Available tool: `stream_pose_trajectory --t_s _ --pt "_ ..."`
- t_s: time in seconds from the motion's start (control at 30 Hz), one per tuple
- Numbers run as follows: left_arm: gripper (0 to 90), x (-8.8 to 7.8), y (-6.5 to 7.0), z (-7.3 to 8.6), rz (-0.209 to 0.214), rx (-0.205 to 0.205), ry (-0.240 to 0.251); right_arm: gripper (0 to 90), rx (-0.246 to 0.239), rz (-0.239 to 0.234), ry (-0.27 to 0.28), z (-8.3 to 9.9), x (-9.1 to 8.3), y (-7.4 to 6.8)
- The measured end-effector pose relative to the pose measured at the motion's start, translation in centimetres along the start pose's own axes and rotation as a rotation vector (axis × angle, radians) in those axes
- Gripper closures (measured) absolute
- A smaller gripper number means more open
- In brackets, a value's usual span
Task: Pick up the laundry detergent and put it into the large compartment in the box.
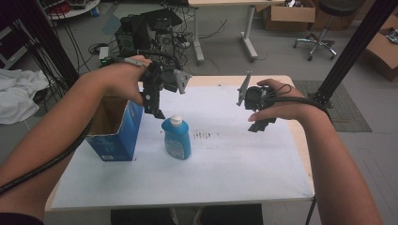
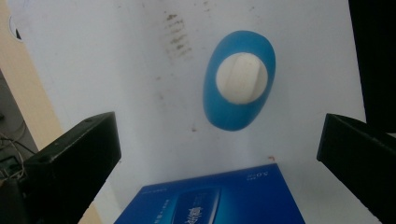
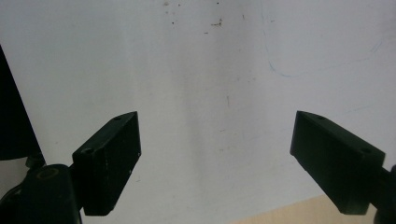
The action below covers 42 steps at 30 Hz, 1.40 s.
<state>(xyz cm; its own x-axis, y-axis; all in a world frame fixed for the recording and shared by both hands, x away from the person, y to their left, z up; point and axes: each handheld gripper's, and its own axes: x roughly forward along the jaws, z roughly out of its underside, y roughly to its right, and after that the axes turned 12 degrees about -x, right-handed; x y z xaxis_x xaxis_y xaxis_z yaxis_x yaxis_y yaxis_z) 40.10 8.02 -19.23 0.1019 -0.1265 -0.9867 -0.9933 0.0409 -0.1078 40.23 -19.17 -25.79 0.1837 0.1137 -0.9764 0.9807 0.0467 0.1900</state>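
Blue upright bottle (image 1: 177, 138), white cap (image 1: 176, 121)

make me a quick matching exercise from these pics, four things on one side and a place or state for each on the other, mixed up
Things:
1. blue bottle
2. blue box
3. left claw
4. right claw

Places or states:
A. open-topped, at the table's left edge
B. open above bare white tabletop
C. upright with a white cap
D. open above the bottle

Pairs: 1-C, 2-A, 3-D, 4-B
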Motion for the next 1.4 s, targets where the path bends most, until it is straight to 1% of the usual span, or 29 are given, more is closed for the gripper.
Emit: stream_pose_trajectory --t_s 0.2,0.23,0.33,0.37,0.4,0.43,0.47,0.5,0.53,0.57,0.8,0.83,0.87,0.93,0.97,1.03,1.1,1.13,1.17,1.2,1.4 --pt "0.1 0.9 0.2 0.3 0.011 0.017 -0.005 16.3 0.005 0.005 0.003 0.1 0.0 -0.1" --pt "0.1 1.3 0.2 0.3 0.017 0.028 -0.003 16.3 0.012 0.006 0.009 0.1 0.2 -0.2" --pt "0.1 1.6 0.2 0.3 0.023 0.038 0.006 16.3 0.014 0.005 0.01 0.1 0.5 -0.3" --pt "0.1 1.7 0.2 0.3 0.03 0.045 0.006 16.3 0.014 0.005 0.01 0.1 0.5 -0.3" --pt "0.1 2.1 0.3 0.2 0.033 0.066 0.009 16.3 0.019 0.001 0.013 0.2 0.7 -0.4" --pt "0.1 2.1 0.3 0.2 0.033 0.066 0.009 16.3 0.017 0.001 0.009 0.3 0.8 -0.4" --pt "0.1 2.4 0.4 0.1 0.042 0.079 0.008 16.3 0.026 -0.001 0.01 0.3 1.0 -0.5" --pt "0.1 2.6 0.5 0.0 0.044 0.091 0.008 16.3 0.024 -0.001 0.01 0.3 1.0 -0.5" --pt "0.1 2.6 0.5 0.0 0.044 0.091 0.008 16.3 0.029 -0.002 0.011 0.4 1.1 -0.5" --pt "0.1 2.9 0.5 -0.1 0.052 0.108 0.009 16.3 0.03 -0.001 0.008 0.4 1.1 -0.6" --pt "0.1 3.8 0.6 -0.3 0.061 0.137 0.0 16.3 0.031 -0.002 0.007 0.4 1.3 -0.6" --pt "0.1 3.9 0.6 -0.3 0.066 0.134 0.002 16.3 0.031 -0.003 0.007 0.4 1.3 -0.6" --pt "0.1 4.0 0.6 -0.3 0.066 0.143 0.001 16.3 0.03 -0.003 0.007 0.4 1.3 -0.6" --pt "0.1 4.1 0.6 -0.2 0.072 0.144 0.003 16.3 0.031 -0.003 0.006 0.4 1.3 -0.6" --pt "0.1 4.4 0.5 -0.1 0.085 0.143 0.017 16.3 0.035 -0.003 0.009 0.5 1.4 -0.7" --pt "0.1 4.8 0.4 0.1 0.093 0.144 0.02 16.3 0.036 -0.005 0.005 0.5 1.4 -0.6" --pt "0.1 5.1 0.4 0.2 0.09 0.145 0.017 16.3 0.036 0.0 0.008 0.5 1.6 -0.6" --pt "0.1 5.6 0.3 0.3 0.095 0.143 0.02 16.3 0.038 -0.003 0.01 0.5 1.7 -0.6" --pt "0.1 5.6 0.3 0.3 0.095 0.143 0.02 16.3 0.038 -0.003 0.01 0.5 1.7 -0.6" --pt "0.1 6.0 0.2 0.3 0.099 0.147 0.019 16.3 0.039 -0.003 0.011 0.5 1.9 -0.6" --pt "0.1 6.8 0.4 0.2 0.107 0.153 0.017 16.3 0.035 -0.008 0.007 0.5 2.2 -0.6"
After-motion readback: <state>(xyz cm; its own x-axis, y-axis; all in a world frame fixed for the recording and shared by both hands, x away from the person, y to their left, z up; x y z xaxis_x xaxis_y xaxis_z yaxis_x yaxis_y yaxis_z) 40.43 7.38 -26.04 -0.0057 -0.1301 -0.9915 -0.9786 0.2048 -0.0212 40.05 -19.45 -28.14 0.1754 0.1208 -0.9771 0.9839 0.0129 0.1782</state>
